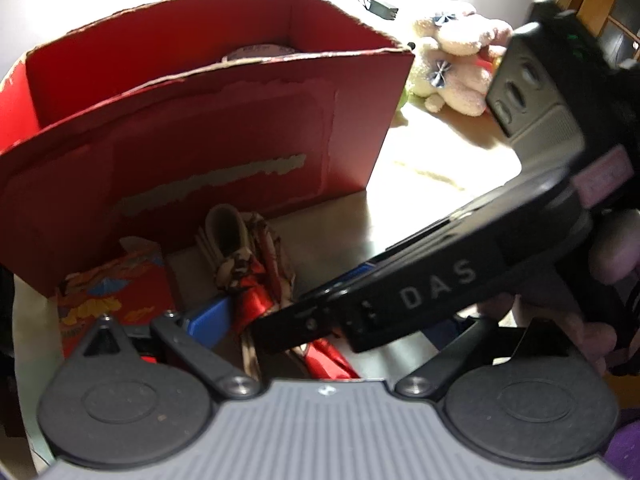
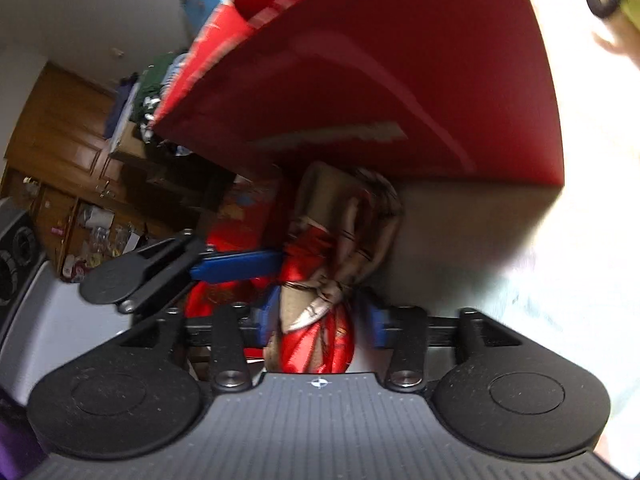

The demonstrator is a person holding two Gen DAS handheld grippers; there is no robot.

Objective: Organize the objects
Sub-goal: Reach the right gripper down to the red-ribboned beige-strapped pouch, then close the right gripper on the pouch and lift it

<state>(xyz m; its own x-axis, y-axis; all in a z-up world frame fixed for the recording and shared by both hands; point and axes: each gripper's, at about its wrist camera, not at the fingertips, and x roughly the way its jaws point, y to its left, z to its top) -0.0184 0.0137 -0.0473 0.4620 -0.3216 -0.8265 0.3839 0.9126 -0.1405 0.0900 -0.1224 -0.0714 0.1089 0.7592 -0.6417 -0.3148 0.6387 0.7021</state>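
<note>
Claws | right claw (image 2: 316,320) clamps red-and-tan doll (image 2: 320,280) | left claw (image 1: 256,320) spread | red box (image 1: 200,128) behind.

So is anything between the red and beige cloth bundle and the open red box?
Yes. The red box's tall front wall stands right behind the cloth bundle, which the right tongs flank, so it must go over that wall.

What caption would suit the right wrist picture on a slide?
Right gripper closing its blue fingers around a red-and-beige fabric bundle beside a red cardboard box.
</note>
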